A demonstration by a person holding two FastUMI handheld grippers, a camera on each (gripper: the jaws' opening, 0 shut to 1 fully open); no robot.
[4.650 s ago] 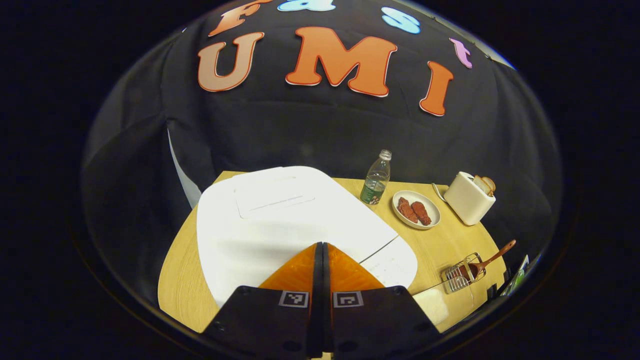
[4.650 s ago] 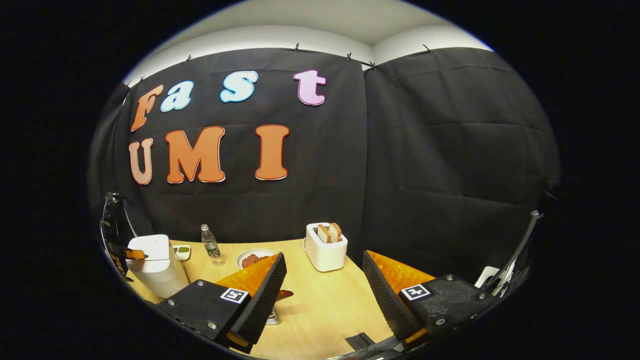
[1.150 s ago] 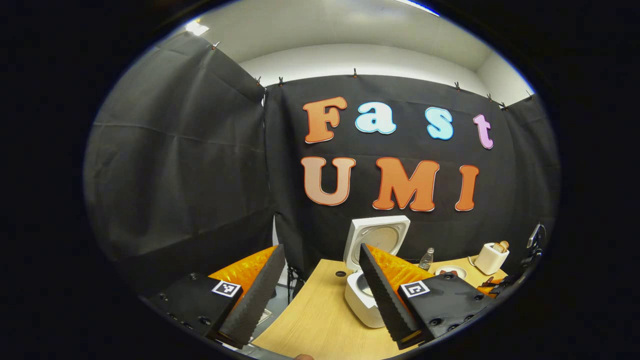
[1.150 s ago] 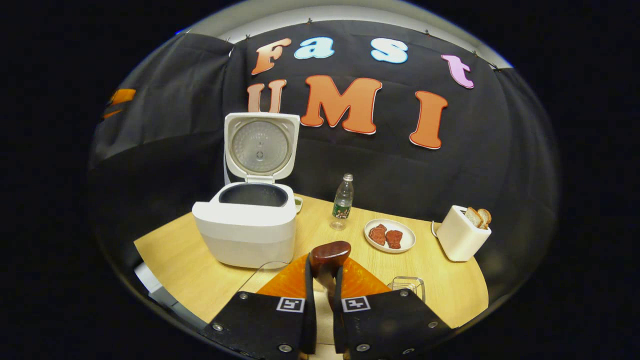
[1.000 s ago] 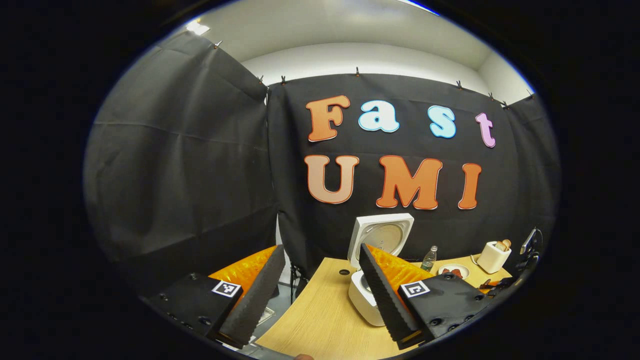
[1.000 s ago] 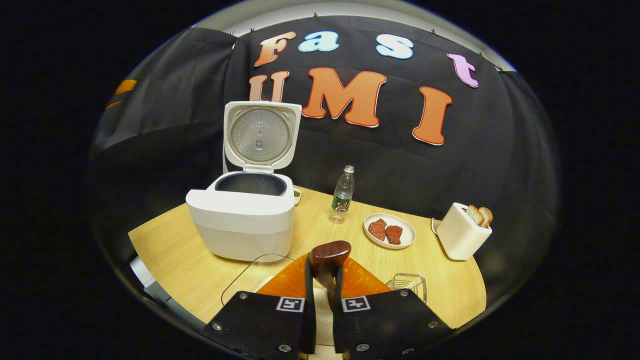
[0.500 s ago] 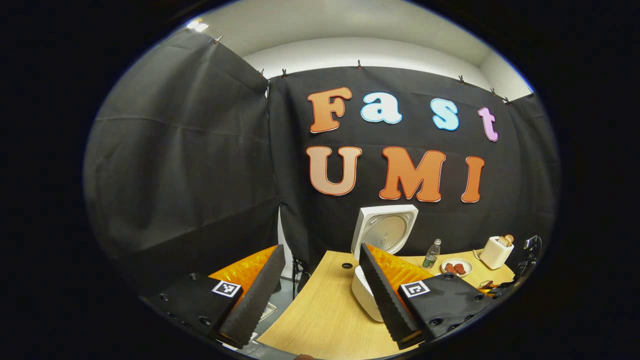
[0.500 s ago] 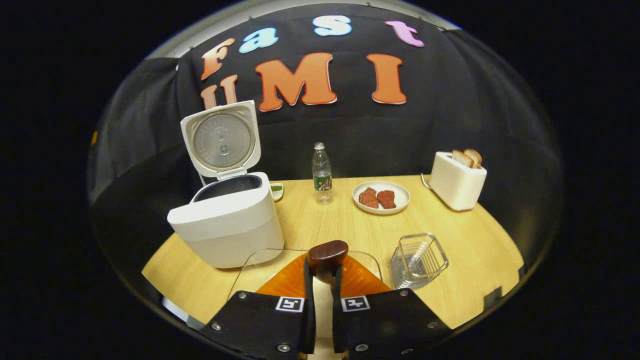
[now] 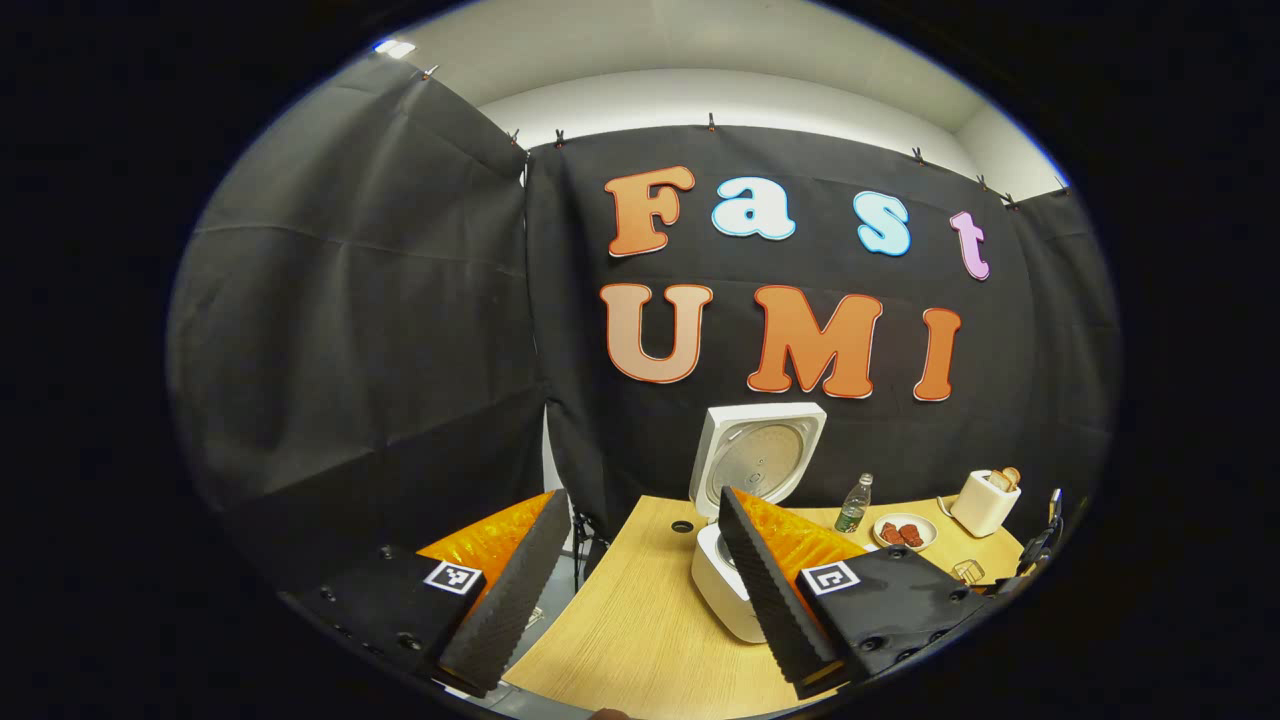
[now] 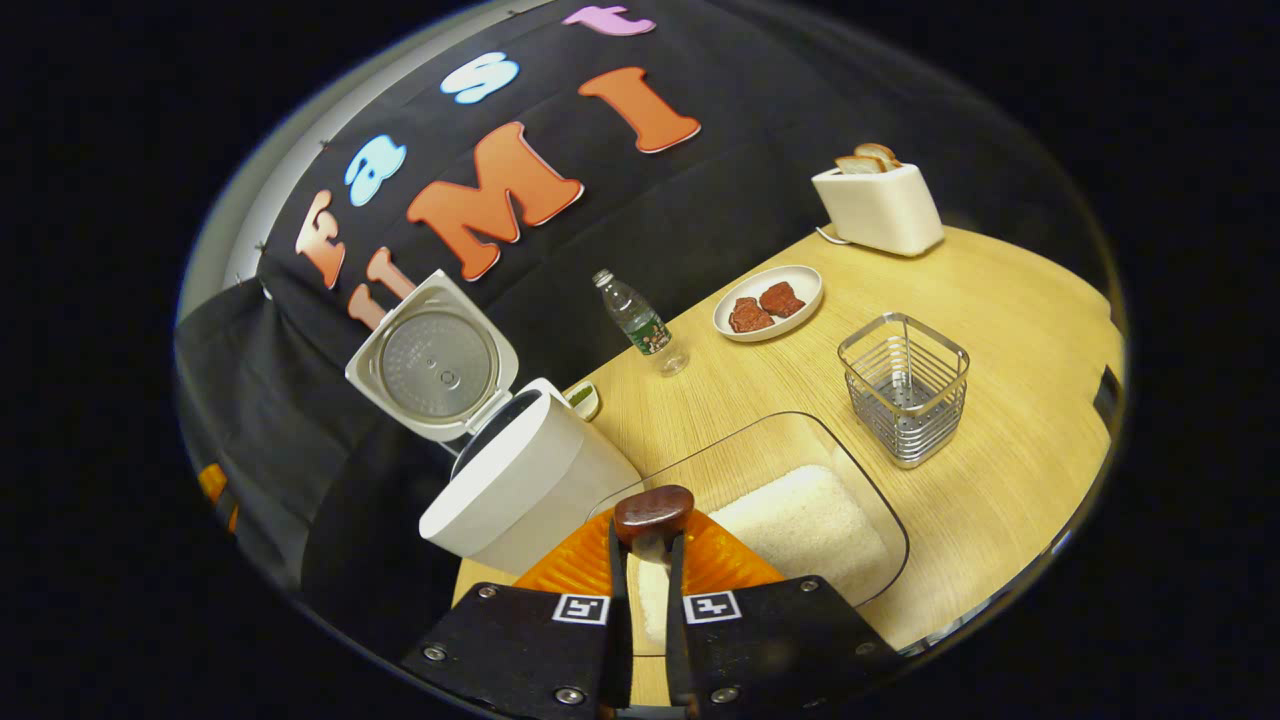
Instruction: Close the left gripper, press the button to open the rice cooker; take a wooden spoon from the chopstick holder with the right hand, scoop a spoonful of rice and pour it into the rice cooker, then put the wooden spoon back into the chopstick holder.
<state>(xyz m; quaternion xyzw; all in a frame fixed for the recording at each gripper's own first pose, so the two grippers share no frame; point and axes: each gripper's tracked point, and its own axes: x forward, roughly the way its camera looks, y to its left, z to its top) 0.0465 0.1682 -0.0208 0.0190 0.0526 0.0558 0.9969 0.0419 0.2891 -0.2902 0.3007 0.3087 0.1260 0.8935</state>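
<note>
My right gripper (image 10: pixel 648 548) is shut on the wooden spoon (image 10: pixel 653 510), whose dark rounded end sticks out just past the fingertips. It hangs over the near-left part of a clear glass dish (image 10: pixel 880 500) holding white rice (image 10: pixel 800 525). The white rice cooker (image 10: pixel 525 485) stands left of the dish with its lid (image 10: pixel 435 362) up. The wire chopstick holder (image 10: pixel 905 388) stands right of the dish with nothing in it. My left gripper (image 9: pixel 640 560) is open, held back off the table's left end, with the open rice cooker (image 9: pixel 718 590) partly behind its right finger.
A water bottle (image 10: pixel 638 322), a white plate with two pieces of meat (image 10: pixel 765 300) and a white toaster with bread (image 10: pixel 880 205) line the back of the wooden table (image 10: pixel 1010 330). A small dish (image 10: pixel 583 398) sits behind the cooker.
The right gripper has rolled and dipped toward the rice dish with the spoon, so the scene now appears tilted. The left gripper stays open and has barely shifted.
</note>
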